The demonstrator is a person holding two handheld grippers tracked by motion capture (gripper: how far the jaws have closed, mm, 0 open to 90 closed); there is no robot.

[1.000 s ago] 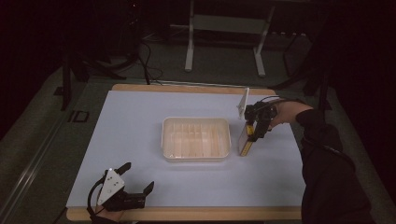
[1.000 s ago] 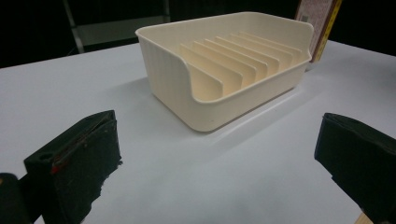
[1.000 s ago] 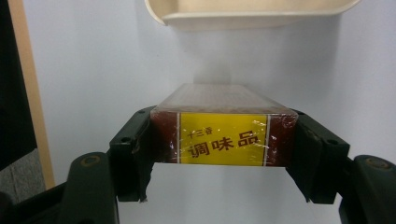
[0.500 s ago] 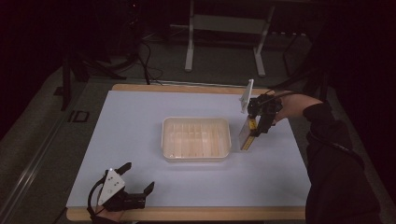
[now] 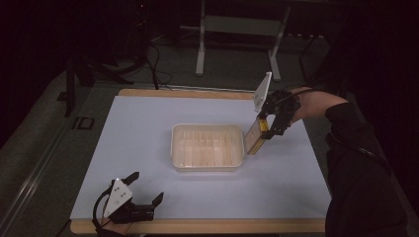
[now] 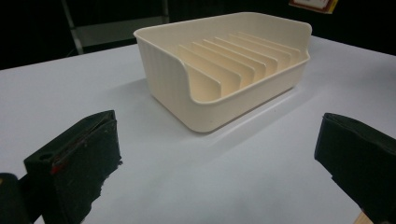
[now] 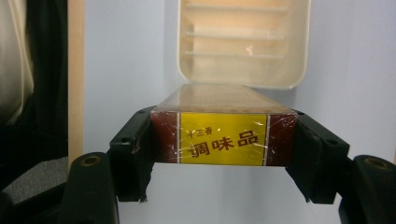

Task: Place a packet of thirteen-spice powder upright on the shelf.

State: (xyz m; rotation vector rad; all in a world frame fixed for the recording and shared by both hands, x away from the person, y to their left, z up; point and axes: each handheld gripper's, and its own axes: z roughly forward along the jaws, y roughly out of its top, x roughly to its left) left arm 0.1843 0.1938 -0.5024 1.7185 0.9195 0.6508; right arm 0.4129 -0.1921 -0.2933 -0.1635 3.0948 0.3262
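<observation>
My right gripper (image 5: 267, 129) has its jaws clamped on the flat dark-red box with a yellow label (image 7: 223, 138), holding it tilted in the air just beside the right wall of the cream ribbed plastic tray (image 5: 207, 146) at the middle of the white table (image 5: 138, 138). My left gripper (image 5: 141, 195) rests at the near edge, jaws wide apart and empty.

We see two handheld grippers, both black. The left gripper (image 5: 132, 205) carries a pale grey three-cornered plate on top and a dark cable looping near its body. Its pads (image 6: 77, 161) are blocky black foam with a thin red line along one edge. The right gripper (image 5: 273, 123) has round screw holes in its black arms, and a black sleeve (image 5: 363, 163) covers the arm behind it.
</observation>
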